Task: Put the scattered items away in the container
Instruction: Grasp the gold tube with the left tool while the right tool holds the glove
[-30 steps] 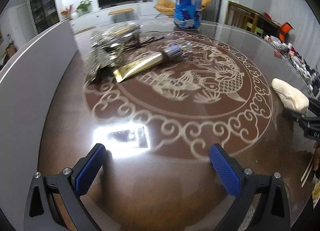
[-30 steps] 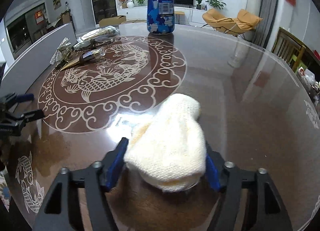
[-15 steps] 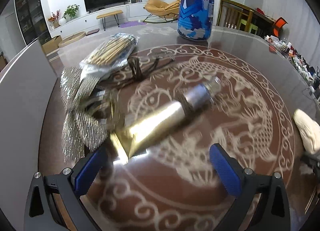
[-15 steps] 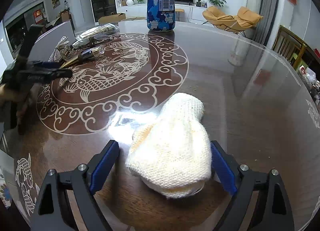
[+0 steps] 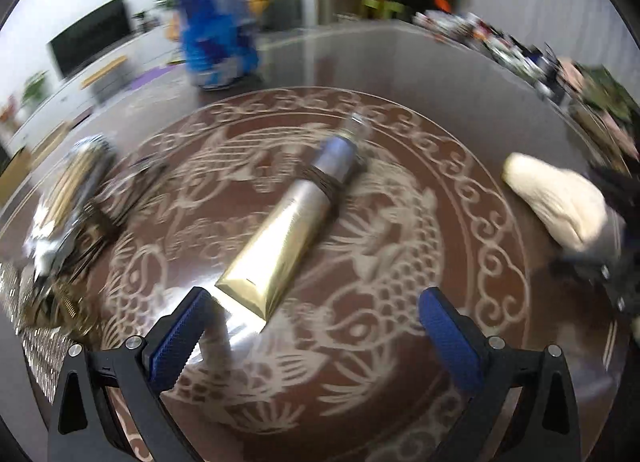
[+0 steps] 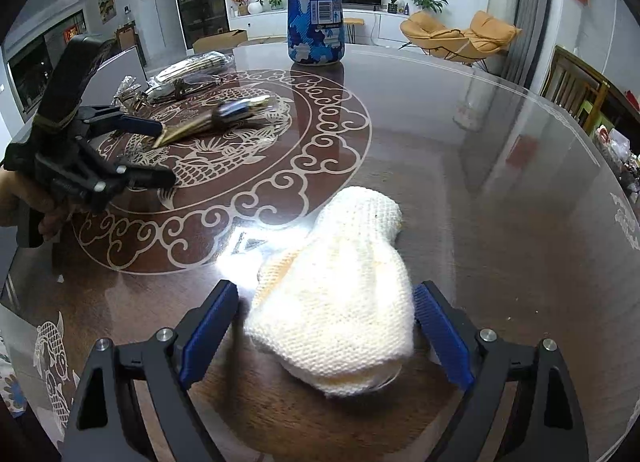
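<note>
2 tools stand spread apart. Left tool (image 5: 312,326) frames the gold tube (image 5: 280,238); right tool (image 6: 320,326) brackets the knitted mitten (image 6: 340,302), pads off it.

A cream knitted mitten (image 6: 340,286) lies flat on the glossy worktop (image 6: 500,201), cuff end nearest me. Further off, a gold tube (image 5: 276,246) with a silver cap lies slantwise across the fish pattern. Beyond it, a clear-wrapped bundle of sticks (image 6: 188,67) and some crinkly silver packets (image 5: 36,302) lie heaped together.

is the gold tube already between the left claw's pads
No, the gold tube lies on the table just ahead of the open left claw.
</note>
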Motion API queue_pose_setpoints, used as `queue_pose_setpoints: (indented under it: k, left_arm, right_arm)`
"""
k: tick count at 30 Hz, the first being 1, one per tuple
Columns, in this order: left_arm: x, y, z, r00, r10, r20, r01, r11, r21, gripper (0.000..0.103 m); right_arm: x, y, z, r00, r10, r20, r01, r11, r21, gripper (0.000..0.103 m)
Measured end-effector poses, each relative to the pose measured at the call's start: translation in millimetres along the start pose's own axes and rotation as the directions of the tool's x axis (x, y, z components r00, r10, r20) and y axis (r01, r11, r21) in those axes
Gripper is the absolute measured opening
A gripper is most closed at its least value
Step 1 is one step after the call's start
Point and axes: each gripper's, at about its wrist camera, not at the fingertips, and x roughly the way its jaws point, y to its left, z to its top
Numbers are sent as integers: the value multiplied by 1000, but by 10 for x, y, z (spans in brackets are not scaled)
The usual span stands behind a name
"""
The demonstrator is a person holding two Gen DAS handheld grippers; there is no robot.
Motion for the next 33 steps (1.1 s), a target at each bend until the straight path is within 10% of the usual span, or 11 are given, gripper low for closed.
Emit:
queue_pose_setpoints:
  k: [17,21,24,33]
  left_arm:
    - [498,-141,732,993,117,11,-113,979,-168,103]
    - [399,-140,728,990,136,31,-128,974,-184,46]
    - [314,-105,642,982,187,8,-180,955,-238,29]
    - [-174,-319,-267,938,347,12,-306,843,-443,25]
  right_arm:
    - [5,2,2,1000,5,2,-5,1000,5,90]
    - [7,0,1,1000,5,2,-5,1000,5,90]
    - [7,0,1,1000,6,2,-6,1000,6,90]
    - [5,-1,6,1000,-2,1,2,1000,8,90]
